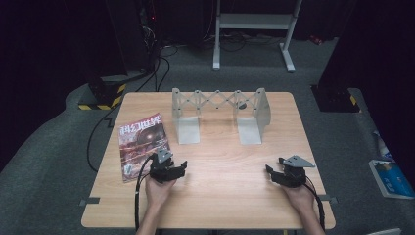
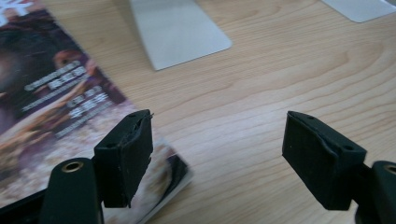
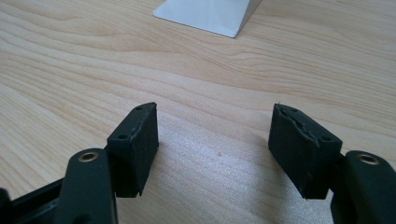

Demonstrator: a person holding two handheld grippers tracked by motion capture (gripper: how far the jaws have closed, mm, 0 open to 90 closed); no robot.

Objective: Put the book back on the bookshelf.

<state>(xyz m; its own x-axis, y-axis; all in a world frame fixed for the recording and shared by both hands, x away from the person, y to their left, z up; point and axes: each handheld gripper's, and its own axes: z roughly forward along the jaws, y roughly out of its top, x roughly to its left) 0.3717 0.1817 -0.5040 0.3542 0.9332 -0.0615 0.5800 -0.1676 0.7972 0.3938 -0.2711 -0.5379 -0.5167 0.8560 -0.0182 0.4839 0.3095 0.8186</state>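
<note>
While both hands sit near the table's front edge, left gripper (image 1: 171,169) hangs w/ jaws apart, nothing between, just beside the magazine's (image 1: 143,143) lower right corner; right gripper (image 1: 284,172) likewise spread, empty, over bare wood; farther back stands the metal rack (image 1: 221,113).

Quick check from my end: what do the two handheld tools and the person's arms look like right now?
Both are black two-jaw tools. The left tool trails a black cable toward the table's near edge; the right tool carries a grey three-cornered plate on top and its own black cable. In the gripper views each jaw ends in a blocky black pad with worn, chipped edges and a brass-coloured rivet behind it. The forearms are bare, no sleeves visible.
</note>
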